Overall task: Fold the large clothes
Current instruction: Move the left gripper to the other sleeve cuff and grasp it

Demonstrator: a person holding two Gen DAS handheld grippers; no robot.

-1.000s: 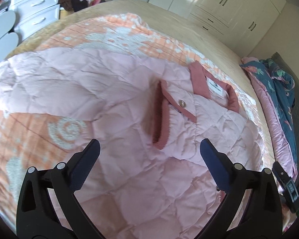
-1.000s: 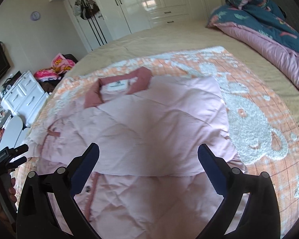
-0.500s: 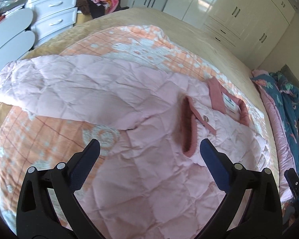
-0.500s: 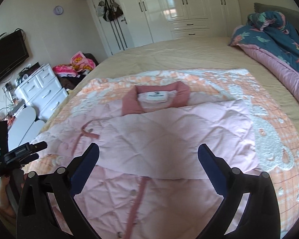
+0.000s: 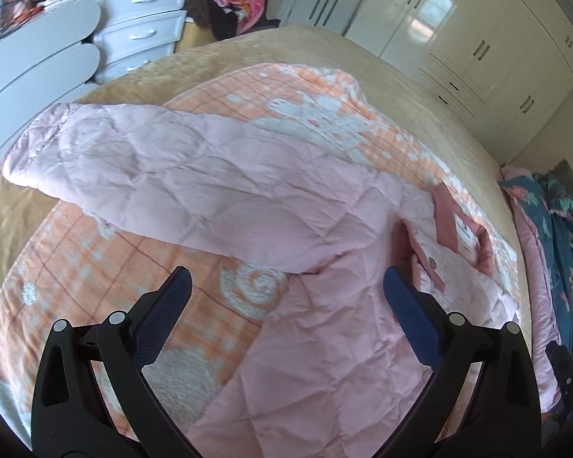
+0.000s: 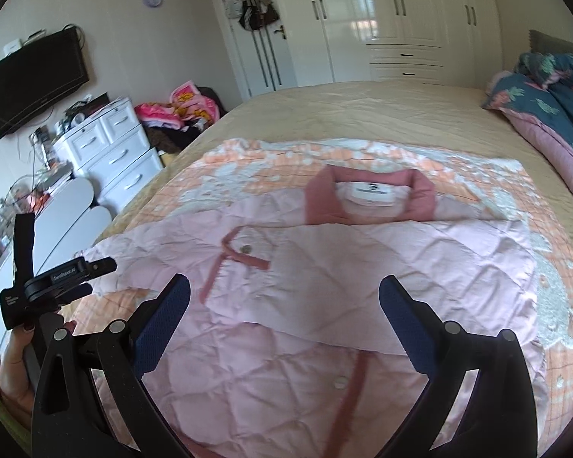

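- pink quilted jacket (image 6: 324,267) is spread on the orange-and-white blanket (image 6: 554,267) on the bed, taking up the middle and lower part of the right wrist frame; darker pink collar (image 6: 366,198) with a white label sits just above centre
- 1 sleeve is already folded across the chest in that view, cuff with a snap left of centre; the other sleeve (image 5: 152,168) stretches out flat toward the upper left of the left wrist frame
- left gripper (image 5: 286,286) is spread wide, nothing between its blue pads, hovering over the spot where the jacket's side meets the blanket, bottom centre of its frame
- right gripper (image 6: 284,294) is also wide apart and empty, above the jacket's front at the bottom of its frame
- hand (image 6: 15,366) holding the left gripper's handle shows at the lower left of the right wrist frame
- white drawers (image 6: 114,152) on the left, wardrobe (image 6: 401,19) along the top, blue floral duvet (image 6: 554,87) bunched at the right edge
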